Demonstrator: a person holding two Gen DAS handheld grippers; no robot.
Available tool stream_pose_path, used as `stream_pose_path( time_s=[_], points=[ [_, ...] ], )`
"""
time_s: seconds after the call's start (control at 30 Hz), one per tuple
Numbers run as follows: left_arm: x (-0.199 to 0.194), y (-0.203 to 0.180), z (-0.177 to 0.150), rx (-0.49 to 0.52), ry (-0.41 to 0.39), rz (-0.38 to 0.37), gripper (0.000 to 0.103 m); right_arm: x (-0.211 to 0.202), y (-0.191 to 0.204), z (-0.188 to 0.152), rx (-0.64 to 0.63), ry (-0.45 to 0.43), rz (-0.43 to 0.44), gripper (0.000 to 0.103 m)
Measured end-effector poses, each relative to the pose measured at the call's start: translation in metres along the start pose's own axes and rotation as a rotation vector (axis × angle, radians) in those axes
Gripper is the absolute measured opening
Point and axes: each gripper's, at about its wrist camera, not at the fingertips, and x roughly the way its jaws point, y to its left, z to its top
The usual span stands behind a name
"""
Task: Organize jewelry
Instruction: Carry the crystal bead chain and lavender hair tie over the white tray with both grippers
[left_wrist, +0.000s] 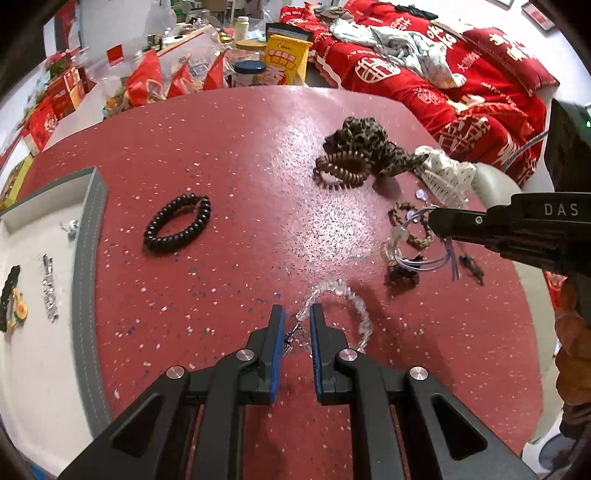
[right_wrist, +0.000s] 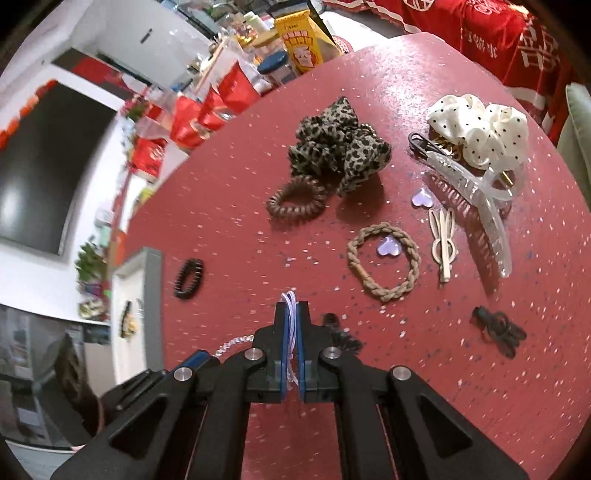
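My left gripper (left_wrist: 297, 315) is shut on one end of a clear bead bracelet (left_wrist: 347, 295), whose loop curves off to the right over the red table (left_wrist: 229, 155). Part of that bracelet (right_wrist: 232, 343) also shows in the right wrist view. My right gripper (right_wrist: 292, 308) is shut on a thin lilac string bracelet (right_wrist: 291, 299). In the left wrist view the right gripper (left_wrist: 434, 218) comes in from the right, and the lilac string bracelet (left_wrist: 424, 258) dangles from its tip. A grey-rimmed white tray (left_wrist: 88, 236) at the left holds a silver chain (left_wrist: 48, 291) and a few small pieces.
On the table lie a black coil tie (left_wrist: 179, 223), a brown coil tie (right_wrist: 297, 201), a leopard scrunchie (right_wrist: 336, 147), a braided tan tie (right_wrist: 384, 260), a dotted white scrunchie (right_wrist: 480, 129), a clear claw clip (right_wrist: 476, 206) and small black clips (right_wrist: 498, 328). Boxes and jars crowd the far edge.
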Motion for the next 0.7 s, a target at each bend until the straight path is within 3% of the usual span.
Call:
stream_pose_path(
  time_s=[0.27,0.7],
  points=[
    [-0.034,0.001,-0.007,-0.025,-0.022,-0.014,0.015,-0.024,-0.001,-0.019,0.029,0.002,0.023,0.004],
    [-0.089,0.019,-0.042,-0.106,-0.015,0.003,0.015,-0.043,0.015,-0.063,0.034,0.062,-0.023,0.004]
  ],
)
